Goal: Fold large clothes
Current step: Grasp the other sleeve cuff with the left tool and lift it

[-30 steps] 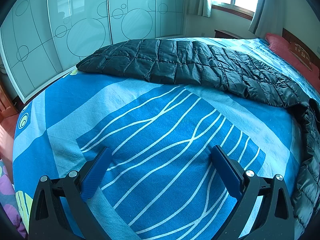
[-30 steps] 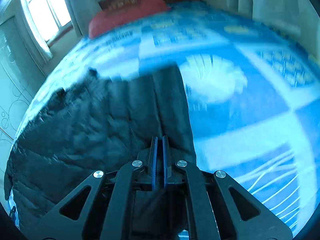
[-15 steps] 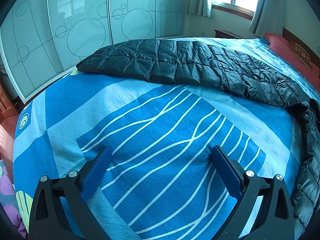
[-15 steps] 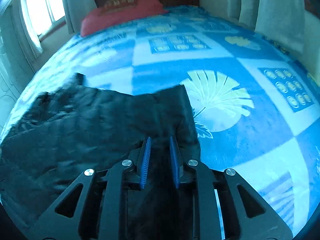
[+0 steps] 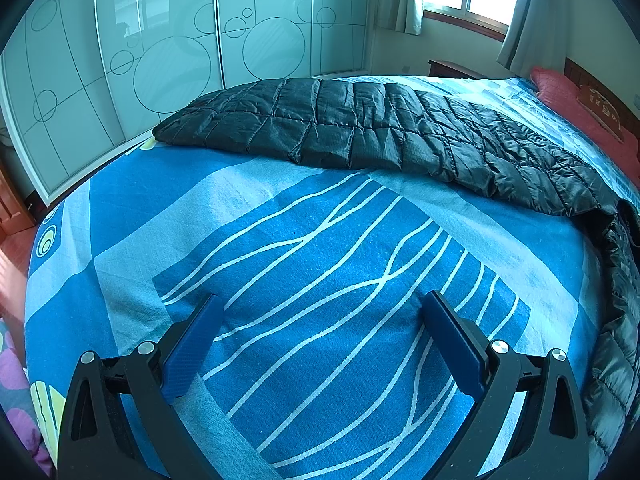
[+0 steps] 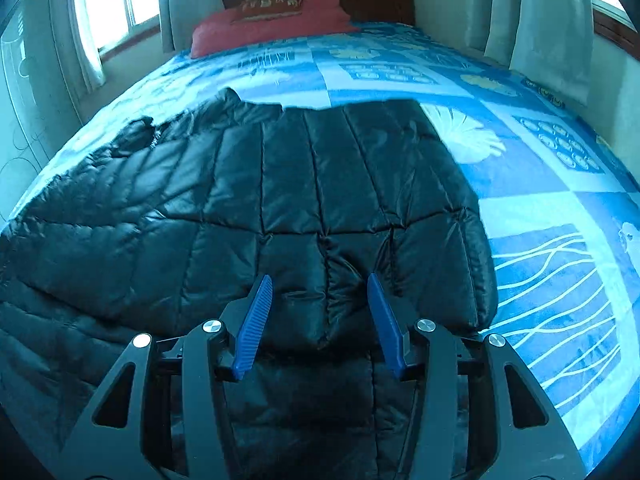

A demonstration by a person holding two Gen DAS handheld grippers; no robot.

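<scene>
The black quilted down coat point(image 6: 280, 208) lies spread flat on the blue patterned bedspread point(image 6: 560, 240), directly beneath and ahead of the right gripper point(image 6: 320, 292), whose jaws are opening, pads clear of the fabric. The left gripper point(image 5: 324, 316) is spread wide over bare bedspread, the coat point(image 5: 380, 132) well ahead of it.

Black quilted down coat point(image 6: 280, 208), shiny fabric, stitched in square and long panels. Lies spread flat on the bed point(image 6: 540, 184), lengthwise across the blue patterned cover. Left-wrist view: coat point(image 5: 360, 128) stretches along the bed's far side, one end near the bed's edge, the other bending round and trailing down at the right. Collar end rumpled, toward the bed's head.
</scene>
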